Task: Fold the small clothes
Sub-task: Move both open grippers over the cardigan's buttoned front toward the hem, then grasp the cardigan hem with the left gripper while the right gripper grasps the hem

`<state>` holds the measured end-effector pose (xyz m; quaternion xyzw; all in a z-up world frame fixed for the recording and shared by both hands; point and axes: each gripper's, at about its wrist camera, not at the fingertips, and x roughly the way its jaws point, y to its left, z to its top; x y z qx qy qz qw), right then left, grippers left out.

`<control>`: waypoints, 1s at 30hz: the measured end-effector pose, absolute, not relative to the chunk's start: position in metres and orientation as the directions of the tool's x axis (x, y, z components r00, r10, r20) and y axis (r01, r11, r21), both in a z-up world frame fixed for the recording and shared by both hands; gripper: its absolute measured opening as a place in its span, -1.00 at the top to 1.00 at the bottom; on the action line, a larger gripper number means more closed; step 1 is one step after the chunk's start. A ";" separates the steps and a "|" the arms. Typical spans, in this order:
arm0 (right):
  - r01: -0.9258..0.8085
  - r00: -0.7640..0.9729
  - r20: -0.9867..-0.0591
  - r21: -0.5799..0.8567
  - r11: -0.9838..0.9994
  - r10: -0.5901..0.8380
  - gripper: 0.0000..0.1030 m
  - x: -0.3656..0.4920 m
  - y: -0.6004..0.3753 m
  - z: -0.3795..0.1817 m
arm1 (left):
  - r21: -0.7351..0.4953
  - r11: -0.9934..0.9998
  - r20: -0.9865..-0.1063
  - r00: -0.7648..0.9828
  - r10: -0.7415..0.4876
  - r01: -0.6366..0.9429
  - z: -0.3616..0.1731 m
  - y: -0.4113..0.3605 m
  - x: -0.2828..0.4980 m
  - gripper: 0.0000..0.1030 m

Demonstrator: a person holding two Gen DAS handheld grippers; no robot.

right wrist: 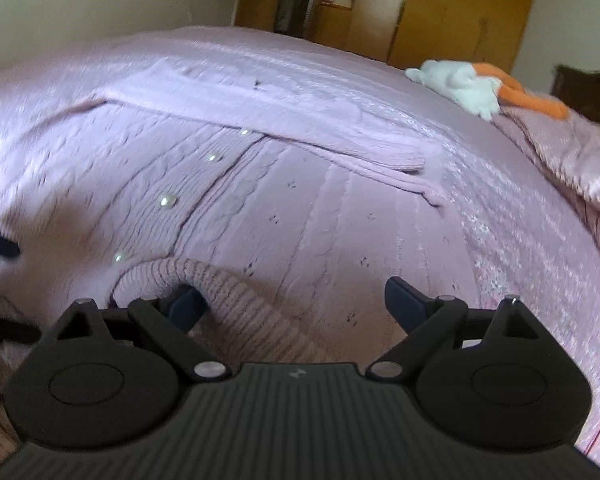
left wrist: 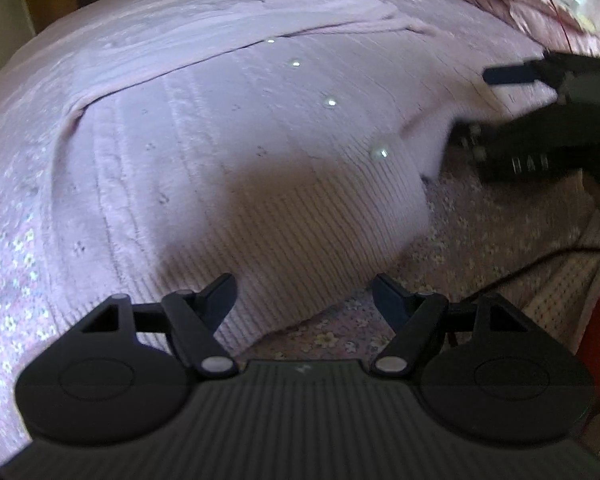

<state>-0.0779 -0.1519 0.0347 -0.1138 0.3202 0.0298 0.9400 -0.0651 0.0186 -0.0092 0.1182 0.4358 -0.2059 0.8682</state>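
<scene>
A pink knitted cardigan (left wrist: pixel 228 128) with pearl buttons (left wrist: pixel 330 102) lies flat on the bed, one sleeve (left wrist: pixel 204 52) folded across its top. My left gripper (left wrist: pixel 304 292) is open, hovering just over the ribbed hem (left wrist: pixel 300 232). The right gripper (left wrist: pixel 532 128) shows blurred at the cardigan's right edge. In the right wrist view the cardigan (right wrist: pixel 300 200) fills the middle. My right gripper (right wrist: pixel 292 296) is open, and the ribbed hem (right wrist: pixel 204 276) arches up over its left finger. Its right finger sits above the knit.
The bed has a pink floral sheet (left wrist: pixel 472 220). A bunched pink quilt (right wrist: pixel 572 152) lies at the right, with a white and orange soft item (right wrist: pixel 468 88) beyond it. Wooden wardrobes (right wrist: pixel 460 8) stand behind the bed. A black cable (left wrist: pixel 540 268) runs at the right.
</scene>
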 end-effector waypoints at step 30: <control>-0.406 0.682 -0.731 -0.389 0.827 -0.009 -0.70 -0.097 -0.119 0.008 | 0.292 0.840 -0.737 0.667 -0.107 0.458 -0.023 0.004 -0.057 -0.56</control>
